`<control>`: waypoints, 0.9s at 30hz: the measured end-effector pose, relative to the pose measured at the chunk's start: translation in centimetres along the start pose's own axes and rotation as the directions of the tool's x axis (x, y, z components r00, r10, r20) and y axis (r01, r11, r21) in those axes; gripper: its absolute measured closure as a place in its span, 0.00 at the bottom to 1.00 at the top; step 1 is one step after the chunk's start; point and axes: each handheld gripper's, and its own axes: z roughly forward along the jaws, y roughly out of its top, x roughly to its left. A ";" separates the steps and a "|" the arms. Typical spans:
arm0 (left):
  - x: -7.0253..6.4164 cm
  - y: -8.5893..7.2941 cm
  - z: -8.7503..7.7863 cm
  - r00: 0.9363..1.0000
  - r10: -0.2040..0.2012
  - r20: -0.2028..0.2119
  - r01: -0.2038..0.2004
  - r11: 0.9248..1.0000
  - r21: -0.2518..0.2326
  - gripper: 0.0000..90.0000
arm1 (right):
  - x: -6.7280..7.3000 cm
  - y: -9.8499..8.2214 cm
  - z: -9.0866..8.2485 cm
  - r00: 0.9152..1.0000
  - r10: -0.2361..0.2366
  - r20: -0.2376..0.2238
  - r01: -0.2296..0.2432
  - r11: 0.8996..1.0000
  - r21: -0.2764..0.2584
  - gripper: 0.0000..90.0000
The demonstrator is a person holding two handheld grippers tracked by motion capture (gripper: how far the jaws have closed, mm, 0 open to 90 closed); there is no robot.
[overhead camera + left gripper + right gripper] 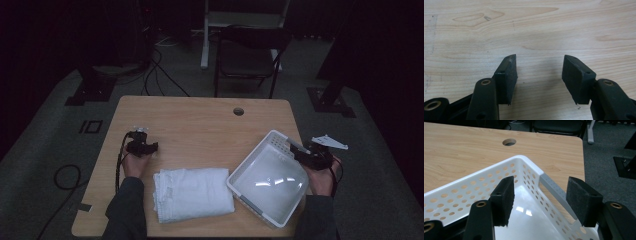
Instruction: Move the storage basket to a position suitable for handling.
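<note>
A folded white towel (192, 194) lies near the front edge of the wooden table (200, 125). Just right of it sits a white perforated basket (267, 177), turned at an angle and with nothing in it. My left gripper (141, 142) rests at the table's left, beyond the towel. In the left gripper view it (539, 58) stands open over bare wood. My right gripper (299, 150) is at the basket's far right corner. In the right gripper view it (541, 180) is open, its jaws standing either side of the basket's rim (521, 158) and grey handle (554, 188) without touching them.
A round cable hole (238, 111) is cut in the table's far side. A dark chair (247, 55) stands behind the table, and cables (160, 75) run over the carpet. The table's right edge (582, 157) lies close beside the basket.
</note>
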 end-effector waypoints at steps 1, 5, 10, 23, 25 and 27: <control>-0.1 0.1 -0.3 1.000 0.001 0.009 -0.001 1.000 -0.013 0.50 | 0.0 0.0 0.0 1.000 -0.004 -0.002 0.004 1.000 0.005 0.45; -0.6 0.4 -1.7 0.999 -0.007 0.049 0.010 0.999 -0.054 0.48 | -0.1 -0.2 0.2 1.000 -0.007 0.000 0.007 1.000 0.017 0.46; -2.2 0.4 -4.1 0.994 0.036 0.105 -0.025 0.995 -0.100 0.44 | -0.5 -0.3 0.4 1.000 0.003 0.012 -0.004 1.000 0.027 0.38; -4.9 -0.7 -8.7 0.979 0.123 0.164 -0.091 0.977 -0.192 0.41 | -2.3 -1.0 0.9 1.000 -0.008 0.028 0.006 0.997 0.072 0.36; -5.0 -1.1 -9.2 0.977 0.118 0.177 -0.083 0.977 -0.196 0.41 | -2.6 -1.3 1.2 1.000 -0.010 0.024 0.008 0.996 0.091 0.38; -5.0 -1.4 -9.5 0.975 0.108 0.194 -0.069 0.977 -0.201 0.41 | -2.8 -1.5 1.4 0.999 -0.014 0.029 0.011 0.995 0.099 0.39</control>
